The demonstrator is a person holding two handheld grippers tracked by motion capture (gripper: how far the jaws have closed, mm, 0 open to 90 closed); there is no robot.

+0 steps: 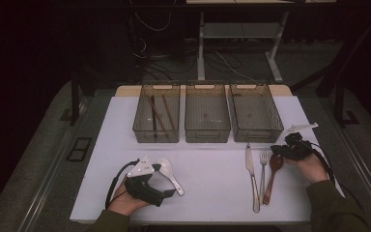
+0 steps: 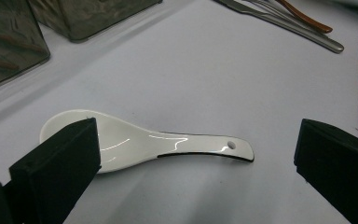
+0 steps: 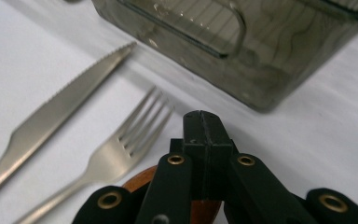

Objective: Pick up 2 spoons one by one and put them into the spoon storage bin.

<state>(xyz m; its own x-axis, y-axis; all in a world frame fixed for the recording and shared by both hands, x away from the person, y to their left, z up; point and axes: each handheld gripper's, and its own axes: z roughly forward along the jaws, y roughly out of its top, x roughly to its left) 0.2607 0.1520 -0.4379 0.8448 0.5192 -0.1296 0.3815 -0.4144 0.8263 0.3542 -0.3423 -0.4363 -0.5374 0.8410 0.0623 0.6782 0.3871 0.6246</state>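
A white ceramic spoon (image 2: 135,147) lies flat on the white table, bowl to the left and handle to the right in the left gripper view. My left gripper (image 2: 196,140) is open wide, with one jaw on each side of the spoon and neither touching it. From above, this gripper (image 1: 169,189) sits at the front left beside the spoon (image 1: 166,169). My right gripper (image 3: 203,126) is shut, jaws pressed together with nothing between them, just over the bowl of a wooden spoon (image 3: 137,183). From above it (image 1: 275,151) hovers at the wooden spoon's bowl (image 1: 275,163).
A steel knife (image 1: 251,174) and fork (image 1: 263,169) lie left of the wooden spoon. Three smoky plastic bins stand in a row at the back: the left bin (image 1: 145,133) holds brown chopsticks (image 1: 162,113), with the middle bin (image 1: 207,133) and right bin (image 1: 256,135) beside it.
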